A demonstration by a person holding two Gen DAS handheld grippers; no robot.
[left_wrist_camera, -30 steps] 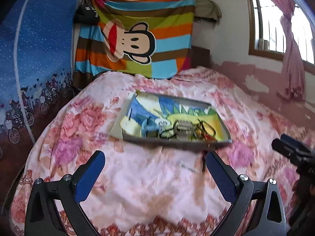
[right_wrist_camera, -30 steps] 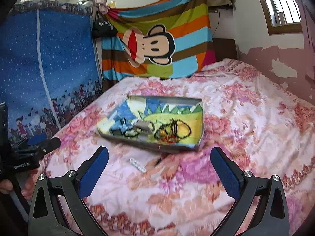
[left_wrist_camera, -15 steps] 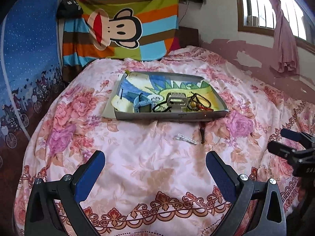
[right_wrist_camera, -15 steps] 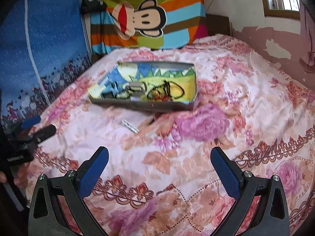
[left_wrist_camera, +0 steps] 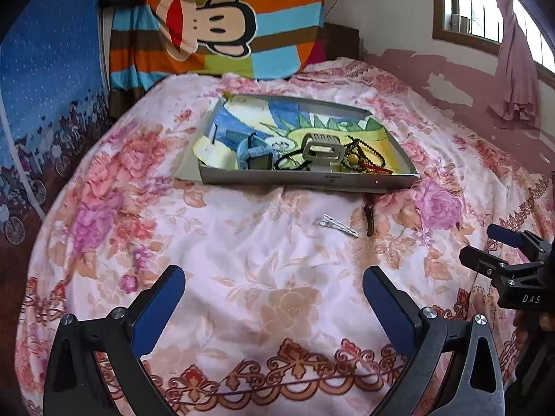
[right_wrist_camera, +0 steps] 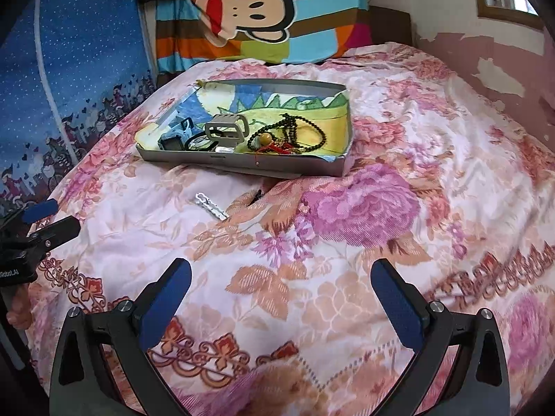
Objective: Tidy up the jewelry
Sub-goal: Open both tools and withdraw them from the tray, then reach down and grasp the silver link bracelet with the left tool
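Observation:
A shallow grey metal tray [left_wrist_camera: 312,181] [right_wrist_camera: 242,165] with a cartoon lining lies on the floral bed cover. Inside it are dark bead strings [left_wrist_camera: 364,157] [right_wrist_camera: 295,131], a grey watch band [left_wrist_camera: 321,149] [right_wrist_camera: 225,128] and a blue watch [left_wrist_camera: 255,154] [right_wrist_camera: 175,137]. In front of the tray lie a white hair clip [left_wrist_camera: 338,226] [right_wrist_camera: 210,204] and a dark brown clip [left_wrist_camera: 369,220] [right_wrist_camera: 256,196]. My left gripper [left_wrist_camera: 274,298] is open, low over the near bed, empty. My right gripper [right_wrist_camera: 281,291] is open too, empty. Each gripper shows at the other view's edge.
A striped monkey blanket [left_wrist_camera: 215,24] hangs behind the bed. A blue patterned fabric panel [left_wrist_camera: 45,79] stands on the left. A peeling pink wall [left_wrist_camera: 468,79] with a window and pink curtain [left_wrist_camera: 517,59] runs on the right. A hand [right_wrist_camera: 17,308] holds the left gripper's handle.
Both grippers have tilted down and drawn back toward the near edge of the bed; more bed cover now shows in front. Jaws stay open. The tray and clips have not moved.

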